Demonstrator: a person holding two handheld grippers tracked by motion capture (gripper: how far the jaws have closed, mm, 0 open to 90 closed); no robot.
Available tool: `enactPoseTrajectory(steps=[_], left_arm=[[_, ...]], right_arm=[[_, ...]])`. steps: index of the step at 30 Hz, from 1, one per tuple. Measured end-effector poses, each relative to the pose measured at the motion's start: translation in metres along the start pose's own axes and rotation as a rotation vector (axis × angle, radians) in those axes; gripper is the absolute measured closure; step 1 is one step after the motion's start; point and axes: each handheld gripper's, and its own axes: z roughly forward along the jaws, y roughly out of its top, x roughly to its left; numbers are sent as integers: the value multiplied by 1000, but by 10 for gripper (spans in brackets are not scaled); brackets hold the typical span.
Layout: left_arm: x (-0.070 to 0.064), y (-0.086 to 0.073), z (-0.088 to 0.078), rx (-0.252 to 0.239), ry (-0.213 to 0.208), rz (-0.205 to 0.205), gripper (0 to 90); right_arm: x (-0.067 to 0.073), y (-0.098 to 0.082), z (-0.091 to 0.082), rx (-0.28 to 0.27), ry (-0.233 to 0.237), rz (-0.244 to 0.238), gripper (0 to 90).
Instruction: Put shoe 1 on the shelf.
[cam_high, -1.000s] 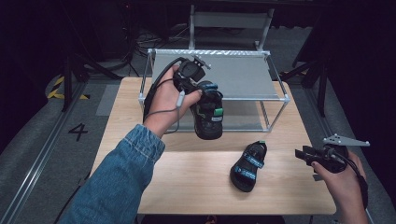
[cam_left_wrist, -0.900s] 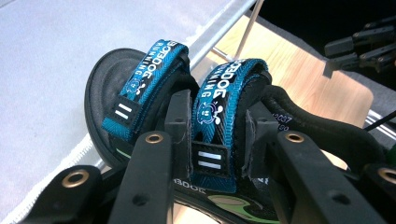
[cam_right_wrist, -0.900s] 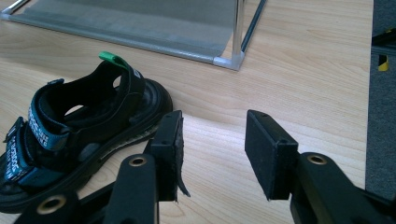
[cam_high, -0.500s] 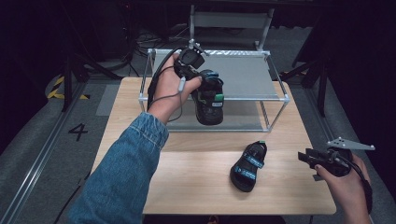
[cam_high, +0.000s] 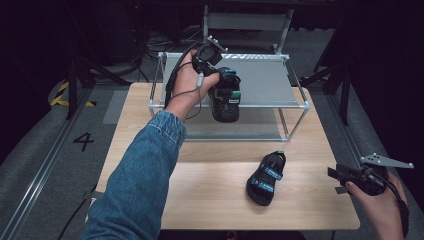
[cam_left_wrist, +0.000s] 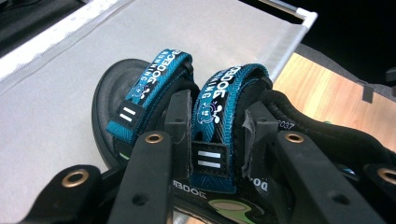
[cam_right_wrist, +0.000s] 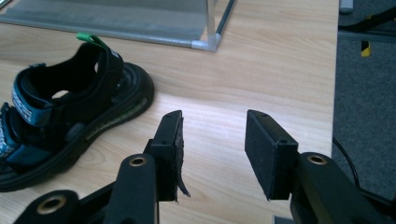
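Sandal (cam_left_wrist: 219, 135) hangs clamped by its strap in my left gripper (cam_high: 216, 75) above the rack shelf (cam_high: 270, 82); I should lower it flat before releasing, while my right gripper (cam_right_wrist: 212, 154) gapes empty

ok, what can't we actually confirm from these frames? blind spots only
- Whether the held sandal touches the rack's top shelf: in the high view the hand and left gripper cover the contact.
- Its sole and heel: cut off by the bottom edge of the left gripper view, behind the jaws.
- Toe of the sandal on the table: cut off by the right gripper view's left edge.
- Strap lettering there: too small in the high view.
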Motion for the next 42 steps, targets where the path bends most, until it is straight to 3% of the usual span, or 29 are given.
enactPoseTrajectory(steps=[6,14,20,28,33,36,39,42], left_arm=[[13,3,14,15,2,4,695],[20,5,27,26,-17,6,695],[24,7,31,34,-8,6,695],[30,3,32,45,15,-28,689],[28,4,30,28,32,-20,608],[26,4,26,8,47,-24,510],[20,3,20,5,88,-25,415],[13,1,10,-8,116,-23,381]], right_arm=[[-6,-7,-9,-9,-18,25,580],[-10,-11,-12,-7,-25,33,580],[-11,-11,-12,-7,-23,32,578],[-11,-11,-12,-10,-21,33,574],[-11,-11,-12,-9,-20,33,572],[-12,-12,-12,-9,-21,37,569],[-12,-11,-12,-10,-22,35,567],[-11,-11,-12,-10,-21,31,566]])
